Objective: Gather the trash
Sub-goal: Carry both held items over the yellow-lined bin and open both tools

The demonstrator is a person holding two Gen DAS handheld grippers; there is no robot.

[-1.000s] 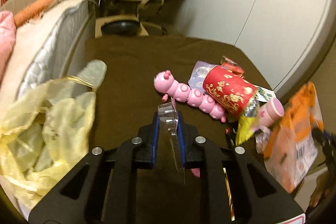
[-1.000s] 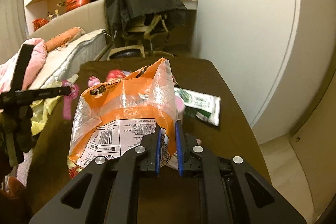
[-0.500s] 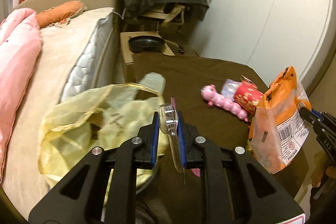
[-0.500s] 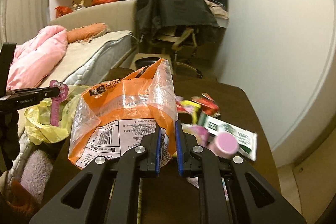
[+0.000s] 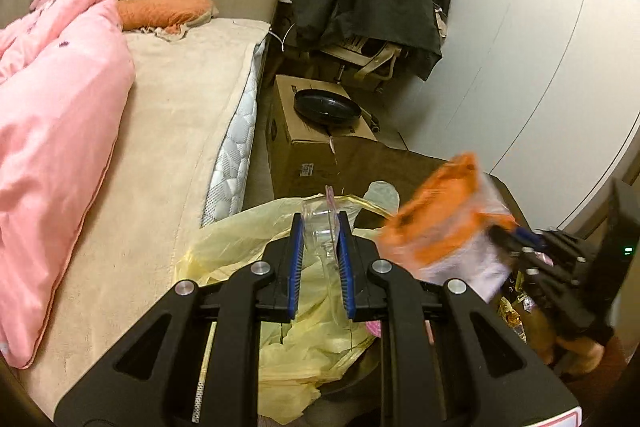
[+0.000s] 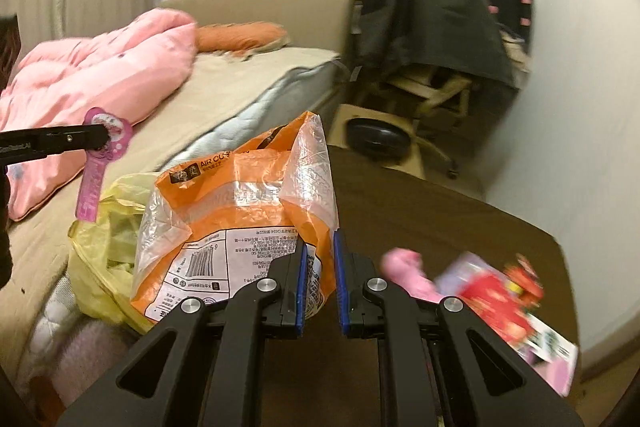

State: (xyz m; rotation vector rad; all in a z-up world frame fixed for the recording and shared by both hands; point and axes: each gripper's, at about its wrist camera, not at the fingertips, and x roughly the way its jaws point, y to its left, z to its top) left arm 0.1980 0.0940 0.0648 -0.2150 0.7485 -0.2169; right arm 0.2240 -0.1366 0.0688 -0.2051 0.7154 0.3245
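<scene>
Glossy crinkled plastic orange bag (image 6: 240,227), thin yellow plastic bag (image 5: 248,247), matt brown tablecloth (image 6: 440,219), soft pink quilt (image 5: 52,115).

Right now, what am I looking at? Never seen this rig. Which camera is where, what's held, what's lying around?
No robot arm: a person carries one handheld two-finger gripper per hand, each with a fisheye camera looking along its fingers. In the left wrist view, the left gripper clamps a clear plastic blister pack above a yellow trash bag. In the right wrist view, the right gripper pinches an orange and clear plastic bag. On the brown table lie a pink toy and a red wrapper. A bed stands beside it.
</scene>
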